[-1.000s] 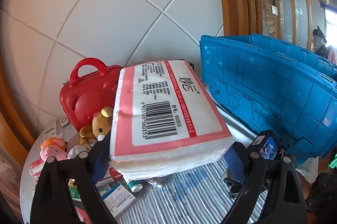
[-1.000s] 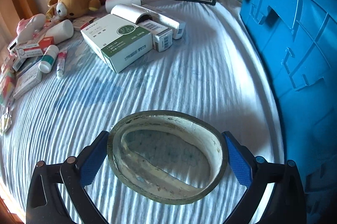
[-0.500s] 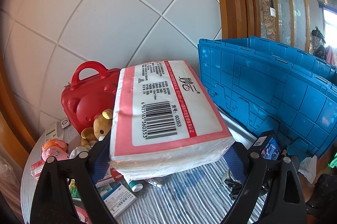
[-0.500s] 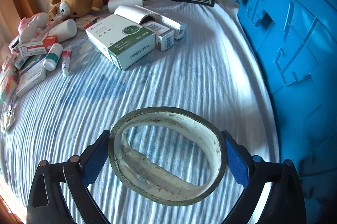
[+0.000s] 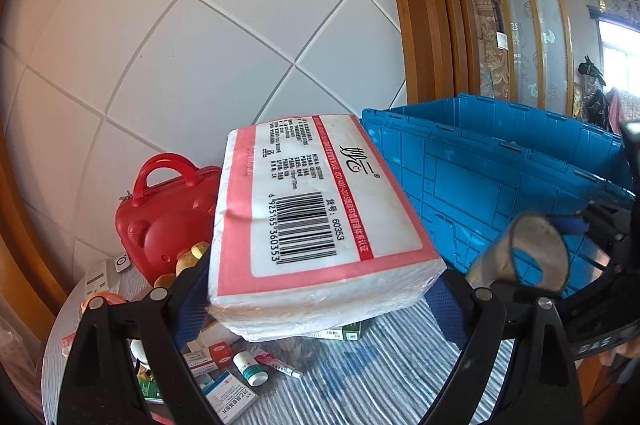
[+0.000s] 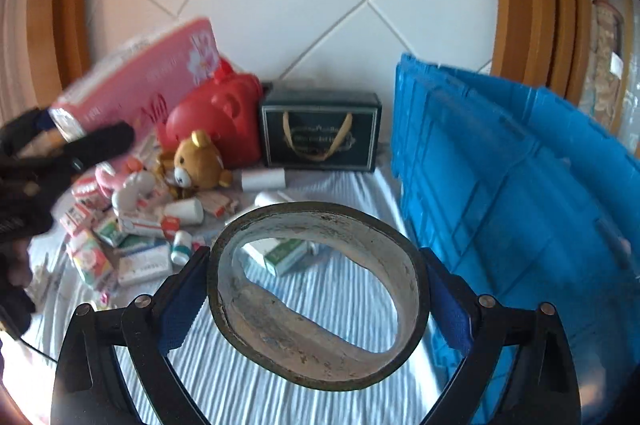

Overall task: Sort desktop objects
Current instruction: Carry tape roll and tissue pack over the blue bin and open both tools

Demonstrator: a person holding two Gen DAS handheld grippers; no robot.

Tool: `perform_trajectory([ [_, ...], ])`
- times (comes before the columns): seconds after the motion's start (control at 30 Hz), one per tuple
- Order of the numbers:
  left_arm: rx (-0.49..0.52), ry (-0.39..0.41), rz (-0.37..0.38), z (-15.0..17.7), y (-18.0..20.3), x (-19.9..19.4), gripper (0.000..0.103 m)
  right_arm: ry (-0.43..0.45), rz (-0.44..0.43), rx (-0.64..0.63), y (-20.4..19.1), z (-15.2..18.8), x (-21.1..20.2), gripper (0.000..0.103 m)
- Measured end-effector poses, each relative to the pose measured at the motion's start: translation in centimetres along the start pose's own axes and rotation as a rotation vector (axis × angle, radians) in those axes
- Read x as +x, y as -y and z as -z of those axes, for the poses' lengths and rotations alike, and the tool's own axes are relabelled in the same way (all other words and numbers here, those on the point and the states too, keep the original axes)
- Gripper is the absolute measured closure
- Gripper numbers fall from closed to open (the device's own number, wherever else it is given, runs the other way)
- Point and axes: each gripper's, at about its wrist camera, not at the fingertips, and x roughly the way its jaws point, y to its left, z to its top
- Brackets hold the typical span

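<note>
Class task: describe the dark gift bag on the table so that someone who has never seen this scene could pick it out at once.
Start at the big blue plastic crate on the right of the striped tablecloth. Just left of it, upright against the white tiled wall, stands the dark paper gift bag. Beside the red bear-shaped plastic case, it alone is flat-fronted, with a gold ribbon handle and gold lettering.

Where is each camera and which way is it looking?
Left wrist: rides the left tool, looking past its clamped tissue pack at the wall and blue crate; the right tool shows.
Right wrist: rides the right tool, looking through its tape ring across the table; the left tool shows.
Shared: tissue pack, crate, red bear case.
</note>
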Motion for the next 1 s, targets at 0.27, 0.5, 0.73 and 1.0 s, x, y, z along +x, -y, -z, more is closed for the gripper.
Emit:
perform_trajectory([
  [0.27, 0.046, 0.089, 0.055, -4.0, 3.3, -0.4, 0.011, 0.250, 0.177, 0.009, 1.9, -4.7, -10.1, 0.005],
  [0.5, 0.117, 0.165, 0.184, -8.1, 11.1, 0.6, 0.011, 0.303, 0.355, 0.083, 7.9, -5.6, -14.2, 0.004],
  [0.73, 0.172, 0.200, 0.273, -11.6, 19.2, 2.3, 0.011, 0.339, 0.454, 0.152, 14.2, -4.7, -17.4, 0.004],
  [1.0, 0.215, 0.214, 0.302, -15.1, 25.5, 4.2, 0.011, 0.344, 0.518, 0.218, 20.6, -4.3, -19.4, 0.004],
])
